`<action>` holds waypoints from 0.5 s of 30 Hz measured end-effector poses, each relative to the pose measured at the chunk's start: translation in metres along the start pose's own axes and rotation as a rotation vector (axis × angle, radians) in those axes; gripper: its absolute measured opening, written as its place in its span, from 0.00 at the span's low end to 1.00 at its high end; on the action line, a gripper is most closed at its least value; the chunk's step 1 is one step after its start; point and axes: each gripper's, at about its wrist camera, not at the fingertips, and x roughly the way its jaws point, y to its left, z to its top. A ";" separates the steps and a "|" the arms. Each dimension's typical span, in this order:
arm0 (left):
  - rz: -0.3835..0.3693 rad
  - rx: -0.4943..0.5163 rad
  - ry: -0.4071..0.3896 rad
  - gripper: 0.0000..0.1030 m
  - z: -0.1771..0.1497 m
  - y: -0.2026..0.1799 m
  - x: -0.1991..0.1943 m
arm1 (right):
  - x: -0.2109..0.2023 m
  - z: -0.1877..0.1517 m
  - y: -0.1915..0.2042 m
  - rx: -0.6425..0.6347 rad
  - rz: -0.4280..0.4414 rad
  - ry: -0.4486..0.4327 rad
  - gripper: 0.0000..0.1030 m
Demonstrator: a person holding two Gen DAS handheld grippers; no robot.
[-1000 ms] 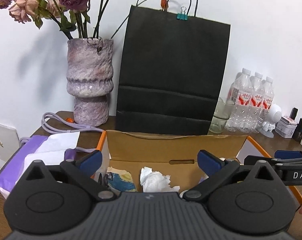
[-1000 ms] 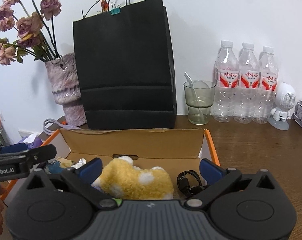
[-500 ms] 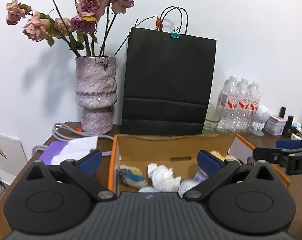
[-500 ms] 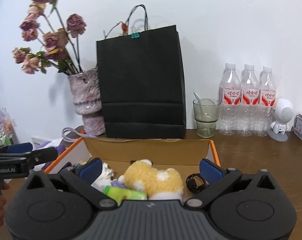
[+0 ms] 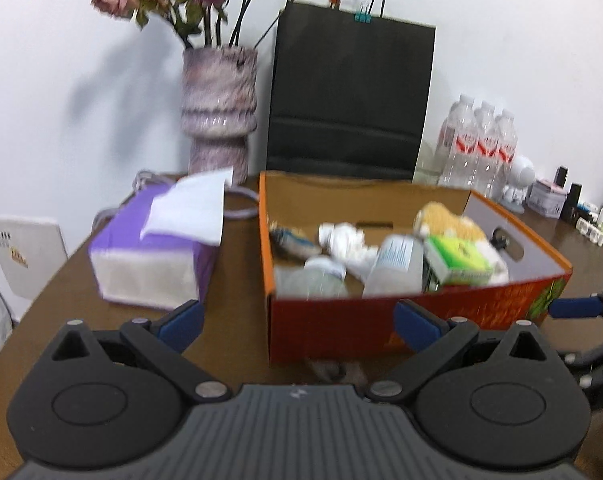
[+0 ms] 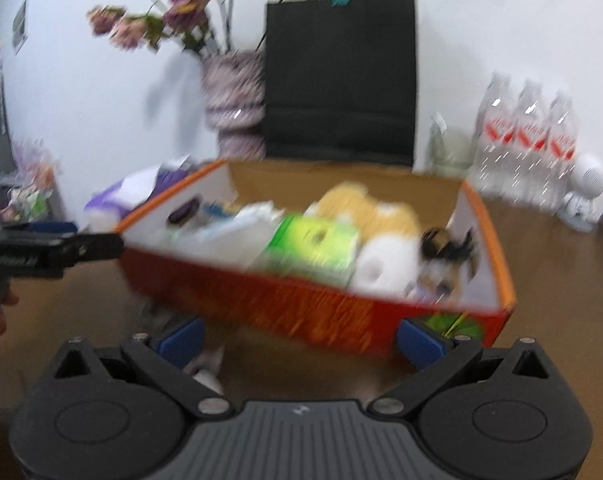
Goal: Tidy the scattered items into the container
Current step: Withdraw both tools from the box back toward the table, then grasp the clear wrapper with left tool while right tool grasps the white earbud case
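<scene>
An orange cardboard box (image 5: 381,324) stands on the brown table, also in the right wrist view (image 6: 301,308). It holds a yellow plush toy (image 5: 449,222), a green packet (image 5: 457,260), crumpled tissue (image 5: 345,240), a clear bottle (image 5: 393,268) and a black item (image 6: 449,242). My left gripper (image 5: 299,322) is open and empty, in front of the box's near wall. My right gripper (image 6: 301,340) is open and empty, also in front of the box. Both views are blurred. A small pale thing (image 6: 209,364) lies on the table by the right gripper's left finger.
A purple tissue pack (image 5: 157,256) lies left of the box. A vase of dried roses (image 5: 219,108) and a black paper bag (image 5: 349,96) stand behind it. Water bottles (image 5: 477,148), a glass (image 6: 449,152), a white figurine (image 6: 581,192) and small bottles (image 5: 597,220) stand at the right.
Both grippers have pulled back and up from over the box, so its near orange wall now shows. Both stayed open. The views have become blurred with motion.
</scene>
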 end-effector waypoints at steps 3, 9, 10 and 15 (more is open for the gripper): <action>-0.004 -0.020 0.025 1.00 -0.009 0.003 0.001 | 0.004 -0.012 0.014 -0.016 0.015 0.033 0.95; -0.021 -0.038 0.054 1.00 -0.020 0.006 0.002 | 0.010 -0.020 0.035 -0.032 0.028 0.065 0.83; -0.023 -0.040 0.056 1.00 -0.021 0.006 0.002 | 0.011 -0.021 0.037 -0.032 0.026 0.066 0.81; -0.027 -0.035 0.067 1.00 -0.022 0.004 0.005 | 0.021 -0.023 0.042 -0.033 0.009 0.088 0.50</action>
